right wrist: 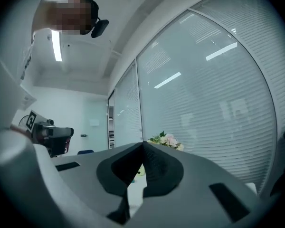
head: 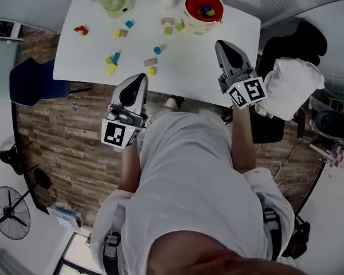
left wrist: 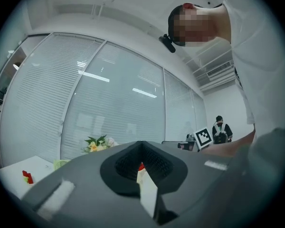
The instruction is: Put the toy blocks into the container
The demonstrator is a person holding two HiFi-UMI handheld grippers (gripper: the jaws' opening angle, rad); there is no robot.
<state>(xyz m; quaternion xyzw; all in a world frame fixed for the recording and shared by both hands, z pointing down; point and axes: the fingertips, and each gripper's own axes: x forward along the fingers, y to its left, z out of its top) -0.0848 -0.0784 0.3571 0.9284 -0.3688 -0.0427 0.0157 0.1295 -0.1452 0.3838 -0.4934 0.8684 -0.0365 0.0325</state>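
- Red container [head: 188, 7] stands at the white table's [head: 229, 33] far right, with a few toy blocks [head: 205, 11] inside.
- Loose blocks [head: 151, 62] lie scattered over the tabletop.
- Left gripper [head: 141, 78] and right gripper [head: 221, 43] hover by the near edge, both clenched on nothing.

The container [head: 188, 4] stands far right on the table [head: 206, 59]. Toy blocks [head: 151, 62] lie scattered left of it, and a few lie inside it.
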